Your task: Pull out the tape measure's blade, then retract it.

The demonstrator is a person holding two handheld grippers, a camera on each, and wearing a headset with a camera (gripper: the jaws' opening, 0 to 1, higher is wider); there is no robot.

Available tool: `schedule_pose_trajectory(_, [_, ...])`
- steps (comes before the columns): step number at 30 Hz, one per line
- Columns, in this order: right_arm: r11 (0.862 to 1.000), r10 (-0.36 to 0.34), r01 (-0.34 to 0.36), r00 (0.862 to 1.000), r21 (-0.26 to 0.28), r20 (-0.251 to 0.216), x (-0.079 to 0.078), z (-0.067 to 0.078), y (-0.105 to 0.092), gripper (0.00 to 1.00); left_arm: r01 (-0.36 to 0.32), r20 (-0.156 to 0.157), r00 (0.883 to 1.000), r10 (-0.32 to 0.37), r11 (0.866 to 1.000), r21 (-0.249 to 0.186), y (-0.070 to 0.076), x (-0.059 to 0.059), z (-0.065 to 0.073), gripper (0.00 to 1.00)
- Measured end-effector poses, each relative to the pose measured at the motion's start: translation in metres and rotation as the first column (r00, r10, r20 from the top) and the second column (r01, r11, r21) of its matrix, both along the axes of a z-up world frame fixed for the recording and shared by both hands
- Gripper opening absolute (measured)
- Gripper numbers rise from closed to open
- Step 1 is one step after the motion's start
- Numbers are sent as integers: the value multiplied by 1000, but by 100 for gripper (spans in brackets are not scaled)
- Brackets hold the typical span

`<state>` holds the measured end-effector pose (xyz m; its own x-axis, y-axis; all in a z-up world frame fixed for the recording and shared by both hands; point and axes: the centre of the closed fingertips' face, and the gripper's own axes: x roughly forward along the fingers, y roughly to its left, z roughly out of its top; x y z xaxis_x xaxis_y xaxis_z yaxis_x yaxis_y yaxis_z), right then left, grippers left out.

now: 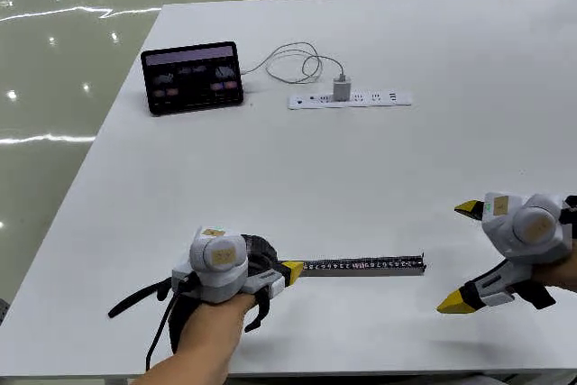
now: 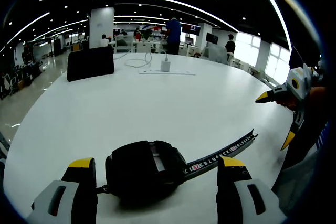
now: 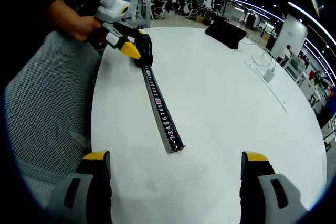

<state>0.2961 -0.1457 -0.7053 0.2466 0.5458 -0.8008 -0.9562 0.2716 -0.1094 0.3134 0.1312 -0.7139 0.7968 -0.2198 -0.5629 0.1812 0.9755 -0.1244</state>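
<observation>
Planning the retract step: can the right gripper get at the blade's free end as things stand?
Probably yes. The right gripper is open and faces the blade's free end, which lies flat on the table, with only bare surface between them.

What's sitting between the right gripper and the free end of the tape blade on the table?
Nothing visible. The right gripper, jaws open, faces the tip of the blade across bare white table. The tablet and power strip lie well beyond it.
</observation>
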Motion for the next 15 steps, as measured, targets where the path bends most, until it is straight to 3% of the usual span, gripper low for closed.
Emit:
schedule_pose_trajectory(2, [1000, 26, -26, 1000, -9, -2, 2, -3, 1, 99, -3, 29, 1000, 2, 1000, 23, 5, 6, 1, 93])
schedule_pose_trajectory(6, [997, 69, -71, 997, -38, -36, 7, -13, 2, 97, -1, 17, 1000, 0, 999, 36, 8, 9, -9, 99])
schedule_pose_trajectory(11, [989, 129, -132, 990, -61, -53, 14, -20, 7, 91, -3, 22, 1000, 2, 1000, 22, 5, 10, -8, 100])
schedule_pose_trajectory(15, [984, 163, -168, 984, -67, -74, 18, -25, 15, 78, -34, 7, 999, 34, 999, -14, 10, 10, -9, 99])
